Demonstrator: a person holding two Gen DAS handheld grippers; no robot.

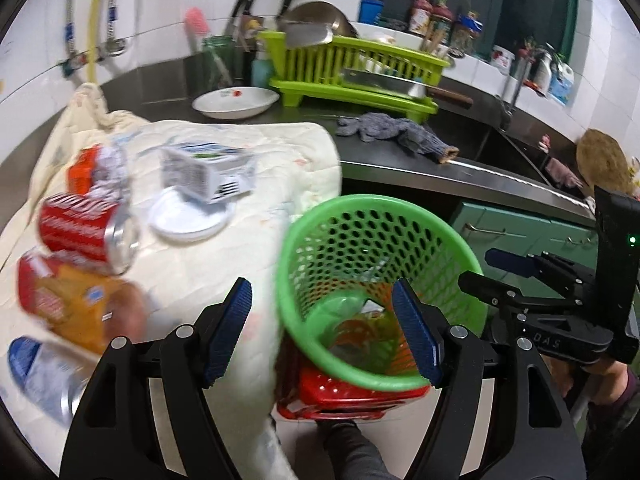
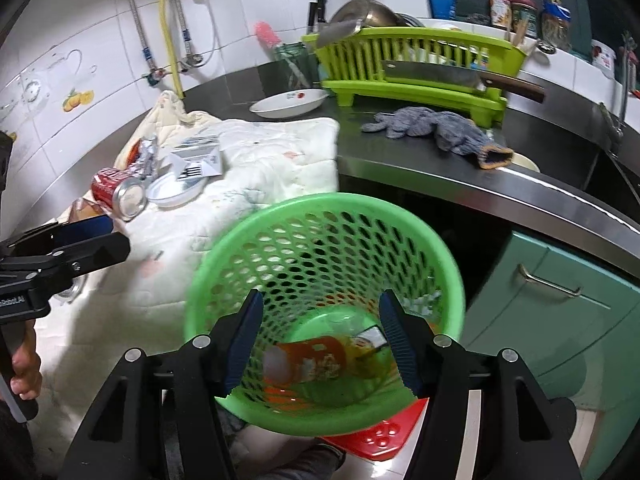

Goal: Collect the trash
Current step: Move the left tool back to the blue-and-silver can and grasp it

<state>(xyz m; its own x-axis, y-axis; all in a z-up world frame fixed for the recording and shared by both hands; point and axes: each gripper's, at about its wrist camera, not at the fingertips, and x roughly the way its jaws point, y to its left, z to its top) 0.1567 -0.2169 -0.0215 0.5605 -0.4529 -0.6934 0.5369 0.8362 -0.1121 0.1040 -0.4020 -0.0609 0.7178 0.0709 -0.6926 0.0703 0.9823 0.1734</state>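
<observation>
Through the left wrist camera, the left gripper (image 1: 320, 332) stands wide and holds nothing. Ahead of it and to its left, on the cream quilted cloth (image 1: 248, 216), lie the red drinks can (image 1: 86, 230), the white printed carton (image 1: 206, 174) on a white plastic lid (image 1: 190, 222), an orange-and-red snack wrapper (image 1: 76, 300) and a clear crushed bottle with a blue cap (image 1: 44, 372). The green perforated plastic basket (image 1: 380, 280) sits just ahead, toward its right finger, on a red plastic stool (image 1: 352, 396).

From the right wrist camera, the right gripper (image 2: 322, 338) is also wide and empty, poised over the basket (image 2: 320, 240), where an orange-labelled bottle (image 2: 304, 358) and scraps already lie. I judge collecting is partway done; next, one gripper must reach left to the can (image 2: 118, 192) or carton (image 2: 198, 158) and close squarely on it.
</observation>
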